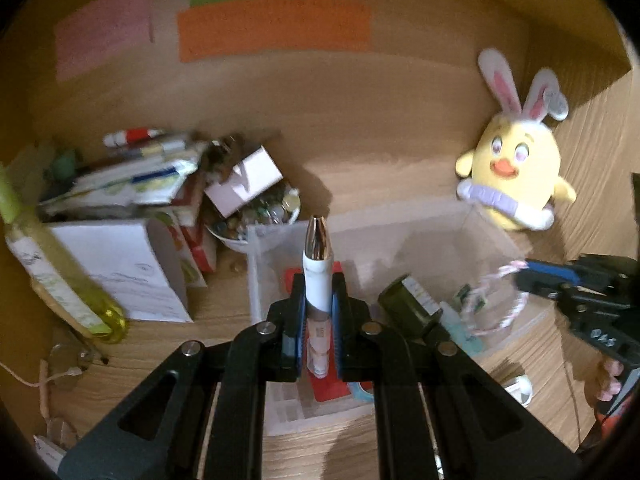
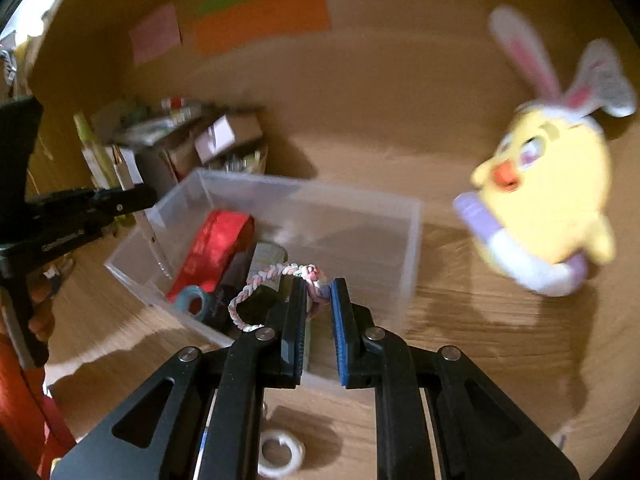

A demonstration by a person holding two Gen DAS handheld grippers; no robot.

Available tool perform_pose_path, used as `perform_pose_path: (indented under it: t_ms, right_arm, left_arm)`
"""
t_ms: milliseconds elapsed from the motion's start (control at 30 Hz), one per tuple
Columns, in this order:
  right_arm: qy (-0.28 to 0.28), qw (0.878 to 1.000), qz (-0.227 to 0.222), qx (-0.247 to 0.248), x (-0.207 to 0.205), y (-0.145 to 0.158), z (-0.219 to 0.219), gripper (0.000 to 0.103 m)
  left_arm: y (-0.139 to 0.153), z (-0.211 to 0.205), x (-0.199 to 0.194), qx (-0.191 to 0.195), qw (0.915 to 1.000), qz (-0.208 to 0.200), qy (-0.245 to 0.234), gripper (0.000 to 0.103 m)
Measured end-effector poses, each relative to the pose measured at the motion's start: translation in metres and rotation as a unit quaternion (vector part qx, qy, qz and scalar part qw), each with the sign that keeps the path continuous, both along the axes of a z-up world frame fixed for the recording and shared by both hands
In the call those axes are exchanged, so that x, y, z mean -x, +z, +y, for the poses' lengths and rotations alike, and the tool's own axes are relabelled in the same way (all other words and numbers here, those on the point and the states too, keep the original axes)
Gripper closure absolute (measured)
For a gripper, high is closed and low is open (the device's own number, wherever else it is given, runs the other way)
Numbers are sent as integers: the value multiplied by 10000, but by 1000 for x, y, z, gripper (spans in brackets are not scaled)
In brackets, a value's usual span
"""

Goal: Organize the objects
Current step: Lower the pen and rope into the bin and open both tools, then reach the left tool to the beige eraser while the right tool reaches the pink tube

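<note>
Sorting looks partway done, by my reading: the clear plastic bin (image 2: 414, 240) on the wooden desk (image 2: 460, 340) already holds several things, while a good deal still lies outside it. Left gripper (image 1: 316, 292) is clamped on a white pen-shaped device with a metallic tip (image 1: 317, 256), held upright above the bin's near-left end. Right gripper (image 2: 318, 300) has its jaws narrow, pinching the knotted end of a braided pink-and-white cord loop (image 2: 264, 280), which dangles over the bin's near side; in the left view the same loop hangs at the bin's right end. Bin contents: a red packet (image 2: 216, 248) leaning along the left, a dark bottle with a pale label (image 2: 266, 264) beside it, a teal tape roll (image 2: 196, 300) at the near corner; other small items I cannot make out. Still outside: a white tape roll (image 2: 280, 454) on the desk near the right gripper, a yellow chick plush with bunny ears (image 2: 548, 192) to the right of the bin, and a heap at the back left with cartons, a white box (image 1: 244, 182), a bowl of small bits (image 1: 256, 220) and a yellow-green bottle (image 1: 60, 280). Both held items seem bound for the bin.
</note>
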State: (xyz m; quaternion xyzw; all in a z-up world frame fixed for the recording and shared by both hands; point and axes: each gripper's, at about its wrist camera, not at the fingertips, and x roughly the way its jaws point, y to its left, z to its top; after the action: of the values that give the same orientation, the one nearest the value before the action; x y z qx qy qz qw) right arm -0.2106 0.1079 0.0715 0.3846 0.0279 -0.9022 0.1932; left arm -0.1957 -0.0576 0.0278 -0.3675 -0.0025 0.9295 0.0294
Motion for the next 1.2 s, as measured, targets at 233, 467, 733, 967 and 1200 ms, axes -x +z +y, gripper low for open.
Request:
perform_pose_path:
  t_ms: [233, 467, 733, 967, 1200]
  right_arm:
    - [-37, 9989, -278, -375, 26, -22, -15, 91]
    - [24, 9985, -111, -539, 15, -15, -14, 72]
    - [-40, 9986, 212, -482, -22, 3, -1, 47]
    - [-80, 9993, 282, -242, -70, 6, 13, 32]
    - [-129, 9996, 237, 4, -118, -7, 18, 28]
  left_arm:
    - [-16, 8, 28, -126, 9993, -347, -57, 92]
    - [-16, 17, 29, -159, 9992, -299, -198, 74]
    - [3, 20, -15, -9, 9997, 116, -235, 31]
    - [10, 21, -72, 130, 9989, 385, -245, 13]
    - [-13, 19, -114, -69, 9996, 139, -215, 8]
